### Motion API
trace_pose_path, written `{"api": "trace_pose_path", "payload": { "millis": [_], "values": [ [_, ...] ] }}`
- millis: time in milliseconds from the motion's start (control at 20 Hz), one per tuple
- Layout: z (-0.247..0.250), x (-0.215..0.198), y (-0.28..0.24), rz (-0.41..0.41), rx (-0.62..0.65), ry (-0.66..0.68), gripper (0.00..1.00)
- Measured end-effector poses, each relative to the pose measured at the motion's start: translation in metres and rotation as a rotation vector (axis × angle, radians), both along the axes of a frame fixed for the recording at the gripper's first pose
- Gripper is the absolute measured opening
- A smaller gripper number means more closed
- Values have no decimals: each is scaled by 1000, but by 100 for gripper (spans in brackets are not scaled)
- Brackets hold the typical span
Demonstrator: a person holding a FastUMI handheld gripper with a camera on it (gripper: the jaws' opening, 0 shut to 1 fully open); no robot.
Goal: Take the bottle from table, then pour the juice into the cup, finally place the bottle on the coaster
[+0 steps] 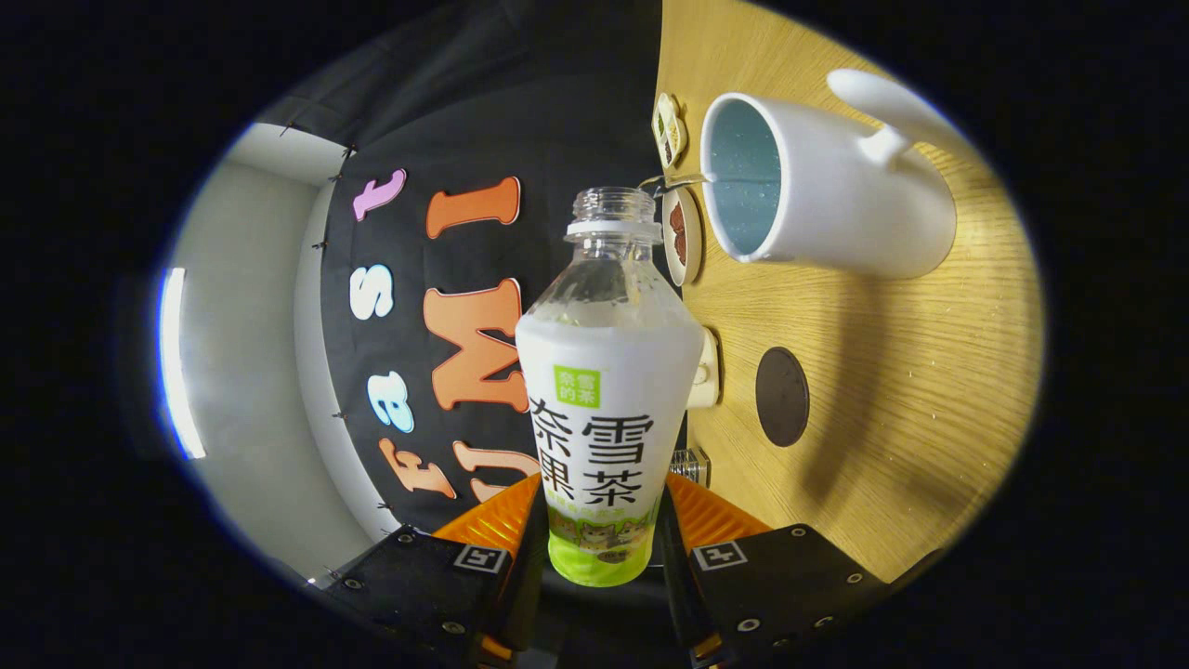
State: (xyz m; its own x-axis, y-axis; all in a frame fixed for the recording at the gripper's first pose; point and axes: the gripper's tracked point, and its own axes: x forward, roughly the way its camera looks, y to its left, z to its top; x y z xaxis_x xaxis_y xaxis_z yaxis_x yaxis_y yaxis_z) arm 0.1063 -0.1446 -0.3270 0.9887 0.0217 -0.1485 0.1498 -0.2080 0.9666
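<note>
Gripper view shows the bottle (608, 390) held between my jaws, which are closed narrow on its lower body, one finger pressing each side just above the green band at its base. The camera is rolled over, so the wooden surface (892, 409) stands along one side, and the bottle's open, capless neck points toward the cup (817, 186).

Handling judgement: the bottle is thin clear plastic with a glossy white wrap-around label. I expect it to be light, somewhat springy under pressure and slippery on the label, so a firm hold low on the body, as now, suits it; squeezing harder could dent the wall. The upper clear section appears nearly empty, with only droplets and a faint film inside, so little weight remains to shift.

Appearance: white label, green square mark, dark lettering, lime green bottom band, white collar ring under the threaded neck.

The cup is white with a pale blue interior and a large handle, and stands on the surface just beyond the bottle mouth. A dark round coaster (781, 397) lies on the surface beside the bottle's shoulder, well apart from the cup. Small dishes (681, 237) sit at the surface edge near the neck.
</note>
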Motion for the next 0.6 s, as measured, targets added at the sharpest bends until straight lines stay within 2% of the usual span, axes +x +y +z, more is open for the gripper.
{"api": "trace_pose_path", "payload": {
  "millis": [600],
  "values": [
    [5, 2, -2, -34, 52, -32, 58]
  ]
}}
